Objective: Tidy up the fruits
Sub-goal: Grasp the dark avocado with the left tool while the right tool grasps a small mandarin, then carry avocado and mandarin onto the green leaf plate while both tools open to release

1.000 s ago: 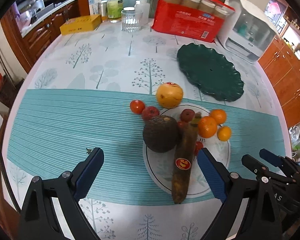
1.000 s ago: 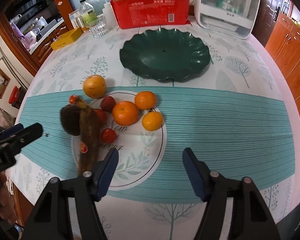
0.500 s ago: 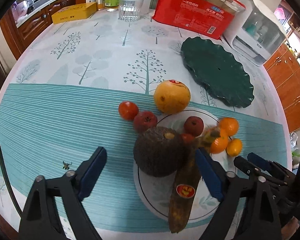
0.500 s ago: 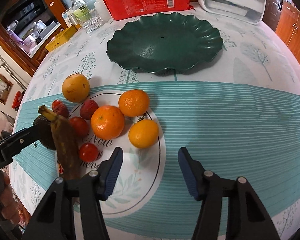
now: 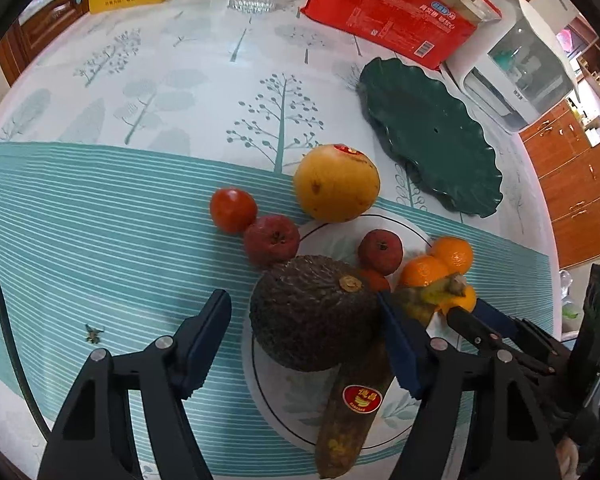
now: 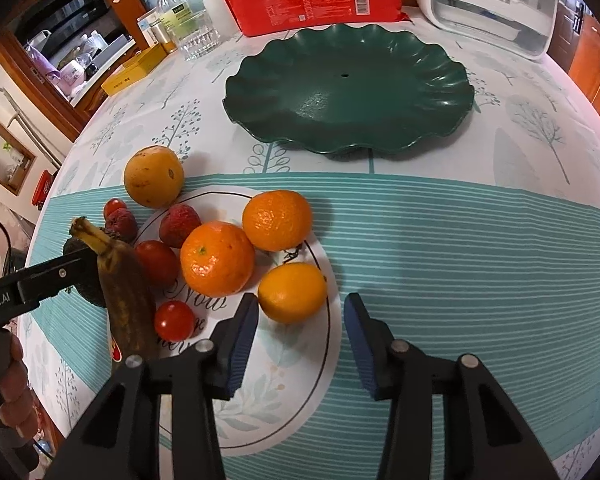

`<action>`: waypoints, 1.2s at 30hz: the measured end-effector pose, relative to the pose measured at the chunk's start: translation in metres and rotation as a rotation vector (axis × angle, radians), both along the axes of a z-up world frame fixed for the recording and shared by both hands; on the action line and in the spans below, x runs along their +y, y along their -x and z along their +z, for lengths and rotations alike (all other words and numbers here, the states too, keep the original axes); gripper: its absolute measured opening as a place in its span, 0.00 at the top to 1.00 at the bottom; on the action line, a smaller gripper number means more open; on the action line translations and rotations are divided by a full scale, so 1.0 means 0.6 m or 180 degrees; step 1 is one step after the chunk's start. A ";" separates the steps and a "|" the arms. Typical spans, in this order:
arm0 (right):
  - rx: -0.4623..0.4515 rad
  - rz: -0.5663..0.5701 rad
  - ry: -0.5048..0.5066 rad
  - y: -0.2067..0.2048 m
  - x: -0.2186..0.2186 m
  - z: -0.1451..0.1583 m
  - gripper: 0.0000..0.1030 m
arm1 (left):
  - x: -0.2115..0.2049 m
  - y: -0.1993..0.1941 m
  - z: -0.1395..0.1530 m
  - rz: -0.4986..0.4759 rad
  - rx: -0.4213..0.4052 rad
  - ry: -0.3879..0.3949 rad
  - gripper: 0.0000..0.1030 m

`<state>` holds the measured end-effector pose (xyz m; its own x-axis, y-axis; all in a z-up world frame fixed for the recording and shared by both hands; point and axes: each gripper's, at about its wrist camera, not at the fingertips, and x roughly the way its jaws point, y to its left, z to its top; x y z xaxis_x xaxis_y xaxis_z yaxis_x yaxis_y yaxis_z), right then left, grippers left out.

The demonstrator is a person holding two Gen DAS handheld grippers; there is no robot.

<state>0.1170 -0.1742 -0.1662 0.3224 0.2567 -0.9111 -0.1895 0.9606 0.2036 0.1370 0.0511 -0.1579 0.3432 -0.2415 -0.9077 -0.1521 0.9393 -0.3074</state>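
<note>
Both grippers are over the white plate (image 6: 324,364) on the worktop (image 6: 480,280); neither carries fruit.

Left gripper (image 5: 304,344): jaws wide apart, one on each side of the dark avocado (image 5: 312,312), not touching it as far as we can see. The avocado sits at the plate's left edge, with the browned banana (image 5: 352,416) lying against it. The right-hand jaw is wedged close between avocado and banana, so closing here may catch the banana as well.

Right gripper (image 6: 298,340): jaws apart, just short of the yellow-orange mandarin (image 6: 292,292) at the plate's right rim. We judge this the likely pick, since it is the nearest fruit and has clear room on both sides.

Two more mandarins (image 6: 218,258) lie behind it. Small red fruits (image 6: 179,220), possibly lychees though the view is too coarse to be sure, and a cherry tomato (image 6: 175,320) sit among them. The large yellow orange (image 6: 154,176) rests off the plate, just touching its far rim.

The green scalloped dish (image 6: 348,92) stands bare further back, well apart from the pile. We take it as the destination, so sorting has not begun.
</note>
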 end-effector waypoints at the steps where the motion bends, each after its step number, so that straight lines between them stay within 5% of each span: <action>1: 0.0003 0.0001 0.0006 -0.002 0.001 -0.001 0.57 | 0.000 -0.003 -0.004 0.0006 0.0030 0.0028 0.30; 7: 0.0031 0.0026 -0.0034 -0.006 0.003 -0.006 0.64 | 0.002 -0.010 -0.025 0.0051 0.0144 0.0171 0.31; 10: 0.0028 0.0037 -0.0067 -0.004 0.003 -0.007 0.65 | 0.008 -0.008 -0.032 0.0081 0.0135 0.0334 0.39; 17: -0.0094 0.0042 -0.0093 0.005 0.004 0.015 0.65 | 0.005 0.008 -0.016 0.0114 0.0092 0.0100 0.39; 26: -0.0338 -0.0029 -0.0204 -0.002 -0.013 0.079 0.65 | -0.001 -0.002 0.094 0.0005 -0.0307 -0.0049 0.39; 36: -0.0621 -0.0222 -0.0152 -0.095 -0.049 0.141 0.65 | -0.111 -0.141 0.196 -0.0668 -0.0674 -0.0279 0.39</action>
<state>0.1739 -0.2035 -0.0816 0.5100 0.2690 -0.8170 -0.1633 0.9628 0.2151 0.2214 -0.0154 -0.0405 0.4777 -0.2510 -0.8419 0.1068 0.9678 -0.2279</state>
